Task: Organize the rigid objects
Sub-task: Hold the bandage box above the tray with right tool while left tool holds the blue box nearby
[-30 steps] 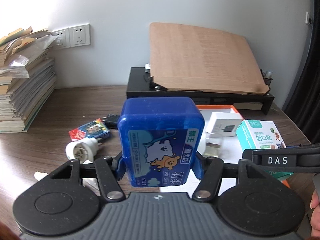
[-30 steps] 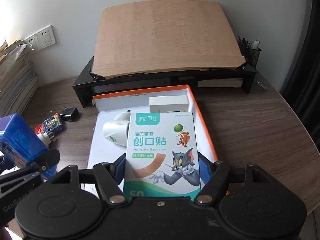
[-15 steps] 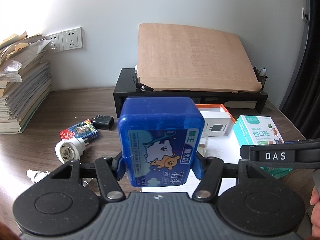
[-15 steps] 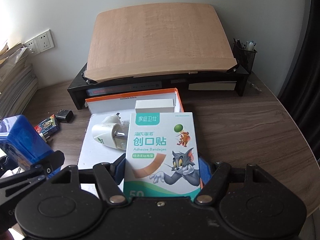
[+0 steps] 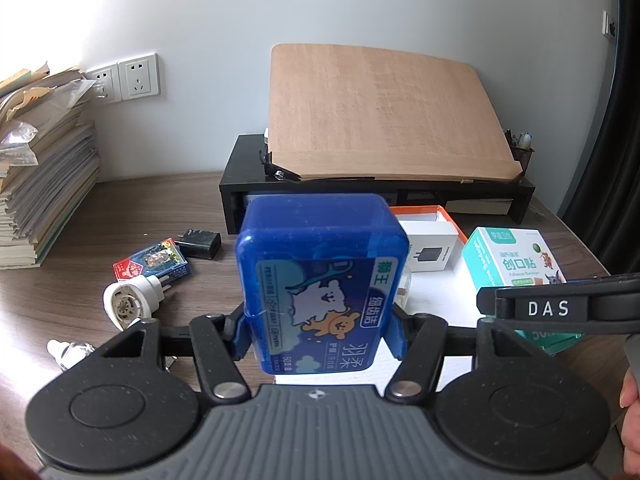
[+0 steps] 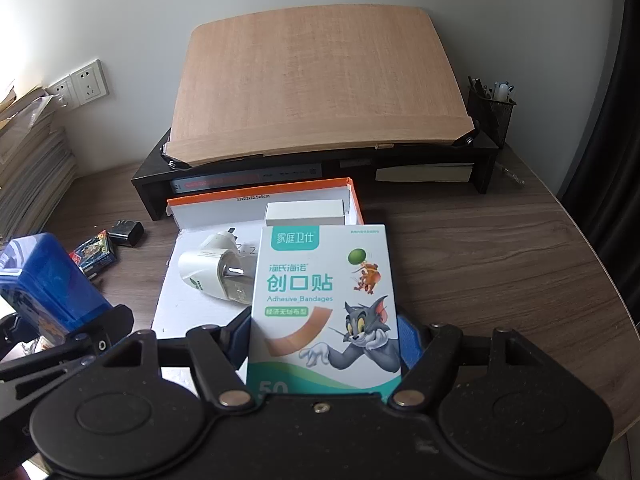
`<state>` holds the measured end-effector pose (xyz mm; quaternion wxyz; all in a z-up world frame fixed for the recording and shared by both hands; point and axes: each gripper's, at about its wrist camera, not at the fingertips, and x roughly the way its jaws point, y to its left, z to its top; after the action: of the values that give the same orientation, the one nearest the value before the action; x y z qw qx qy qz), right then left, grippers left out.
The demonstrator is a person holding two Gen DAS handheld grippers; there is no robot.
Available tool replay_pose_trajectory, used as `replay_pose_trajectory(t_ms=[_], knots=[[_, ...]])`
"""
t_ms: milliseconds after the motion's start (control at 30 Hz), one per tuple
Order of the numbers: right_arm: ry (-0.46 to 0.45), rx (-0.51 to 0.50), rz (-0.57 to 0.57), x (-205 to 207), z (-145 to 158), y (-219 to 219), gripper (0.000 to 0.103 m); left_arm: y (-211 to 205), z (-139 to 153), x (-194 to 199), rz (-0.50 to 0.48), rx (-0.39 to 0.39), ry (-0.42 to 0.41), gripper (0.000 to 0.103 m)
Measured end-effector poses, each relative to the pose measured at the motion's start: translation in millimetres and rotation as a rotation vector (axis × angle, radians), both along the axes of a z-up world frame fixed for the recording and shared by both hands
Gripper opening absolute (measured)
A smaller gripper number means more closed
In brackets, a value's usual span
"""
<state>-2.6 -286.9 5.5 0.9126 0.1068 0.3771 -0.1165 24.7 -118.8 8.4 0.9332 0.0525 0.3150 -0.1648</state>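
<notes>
Left tongs (image 5: 320, 328) clamp blue box (image 5: 320, 280); right tongs (image 6: 324, 344) clamp bandage box (image 6: 324, 304).

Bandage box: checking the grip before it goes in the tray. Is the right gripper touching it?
Touching. The right wrist view shows the right gripper pads pressed against both sides of the bandage box.

A home office: wooden desk (image 6: 480, 248), paper stacks (image 5: 44, 168), pen holder (image 6: 491, 114).
</notes>
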Motion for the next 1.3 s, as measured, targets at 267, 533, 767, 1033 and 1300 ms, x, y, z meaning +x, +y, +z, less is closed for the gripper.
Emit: replay_pose_trajectory(t_ms=[267,533,767,1033,1300], knots=[[0.0,0.002,0.0,0.2,0.2,0.0,0.084,-0.7,-0.5,-0.1,0.005,0.005,0.002,0.063],[-0.002,-0.001,0.001,0.2,-0.5,0.9,0.084,0.6,1.1,-1.3,0.007,0.005,0.002,0.063],[-0.005,-0.003,0.004,-2.6,0.6,3.1,0.084,2.4,2.2,-3.6,0.011,0.001,0.001,0.063],[0.0,-0.005,0.002,-4.5,1.3,3.1,0.084,1.8,1.0,-4.7,0.009,0.005,0.005,0.063],[0.0,-0.005,0.003,-5.6,2.4,3.5,0.084,1.2,0.6,-6.9,0.011,0.005,0.006,0.063]])
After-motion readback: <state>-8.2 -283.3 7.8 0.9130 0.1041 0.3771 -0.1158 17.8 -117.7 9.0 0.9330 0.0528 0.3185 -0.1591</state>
